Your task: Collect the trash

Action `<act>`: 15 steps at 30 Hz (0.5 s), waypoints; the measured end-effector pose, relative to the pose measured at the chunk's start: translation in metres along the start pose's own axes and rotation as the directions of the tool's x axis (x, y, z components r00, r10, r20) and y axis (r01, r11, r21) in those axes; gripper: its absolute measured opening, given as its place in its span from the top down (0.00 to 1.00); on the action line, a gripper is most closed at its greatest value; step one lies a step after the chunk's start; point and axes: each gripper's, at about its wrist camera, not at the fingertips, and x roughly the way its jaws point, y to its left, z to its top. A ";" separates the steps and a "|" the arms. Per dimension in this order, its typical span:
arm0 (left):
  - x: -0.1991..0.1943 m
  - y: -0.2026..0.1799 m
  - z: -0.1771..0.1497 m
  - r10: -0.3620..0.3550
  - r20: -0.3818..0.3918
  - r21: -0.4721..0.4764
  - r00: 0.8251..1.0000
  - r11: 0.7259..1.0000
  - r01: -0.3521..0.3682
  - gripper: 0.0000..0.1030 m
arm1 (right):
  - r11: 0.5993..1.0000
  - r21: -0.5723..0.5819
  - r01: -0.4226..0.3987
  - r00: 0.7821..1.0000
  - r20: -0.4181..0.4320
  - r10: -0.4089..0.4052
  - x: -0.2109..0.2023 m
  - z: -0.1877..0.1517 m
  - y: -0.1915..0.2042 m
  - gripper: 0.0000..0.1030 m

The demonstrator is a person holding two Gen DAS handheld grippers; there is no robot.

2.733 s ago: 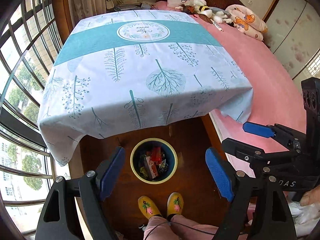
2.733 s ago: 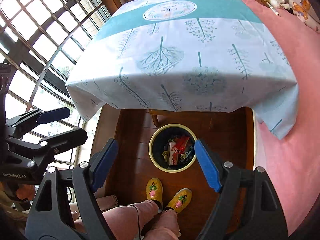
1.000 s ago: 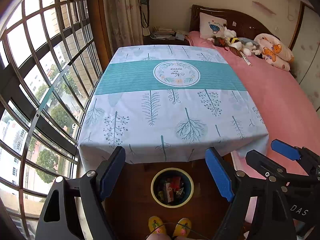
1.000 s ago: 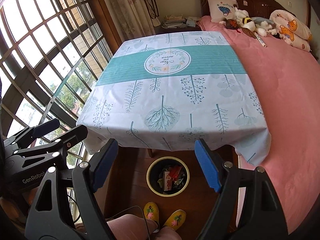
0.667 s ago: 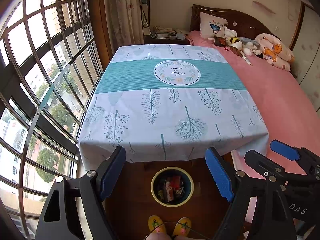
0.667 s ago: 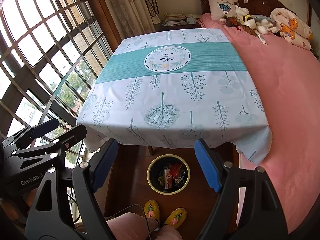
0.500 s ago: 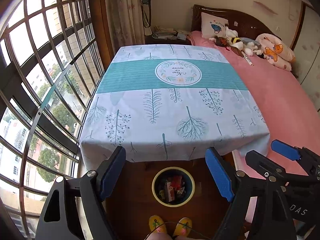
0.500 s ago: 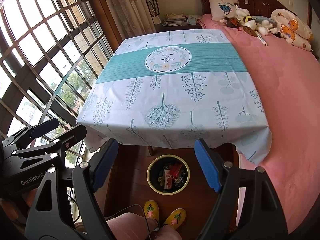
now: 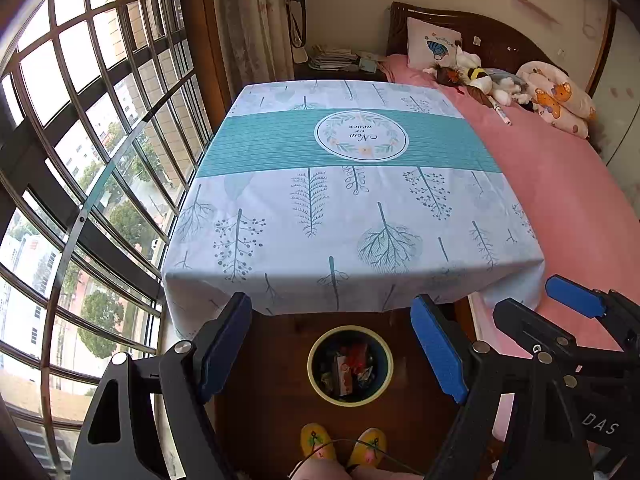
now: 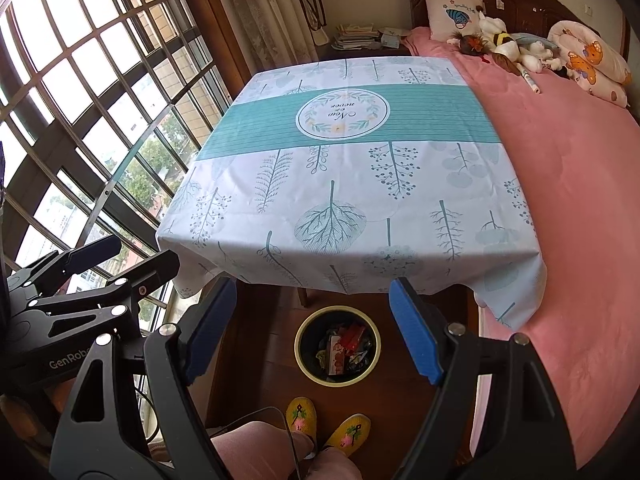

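A round bin with a yellow rim stands on the wooden floor just under the table's near edge. It holds several wrappers, one of them red. My left gripper hangs high above the bin, open, with nothing between its blue pads. The right wrist view shows the same bin and wrappers below my right gripper, which is also open and empty. Each gripper appears in the other's view: the right gripper at the right edge, the left gripper at the left edge.
A square table under a white and teal tablecloth fills the middle, its top bare. A pink bed with pillows and soft toys lies to the right. A barred window runs along the left. The person's yellow slippers stand by the bin.
Since the earliest frames both grippers have risen and tilted up from the bin, so the whole tabletop and bed show. Over the last second almost nothing has moved.
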 end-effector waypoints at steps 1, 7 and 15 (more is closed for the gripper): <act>0.000 0.000 -0.001 0.002 -0.001 0.000 1.000 1.000 -0.002 0.19 | 1.000 -0.001 -0.001 1.000 -0.001 0.001 0.000 0.000 0.000 0.25; 0.001 0.000 -0.002 0.003 -0.001 0.001 1.000 1.000 -0.003 0.19 | 1.000 -0.004 -0.001 1.000 -0.003 0.001 0.000 0.000 -0.001 0.25; 0.001 0.000 -0.003 0.003 -0.002 0.001 1.000 1.000 -0.003 0.19 | 1.000 -0.002 0.000 1.000 -0.003 0.000 0.000 -0.001 0.001 0.25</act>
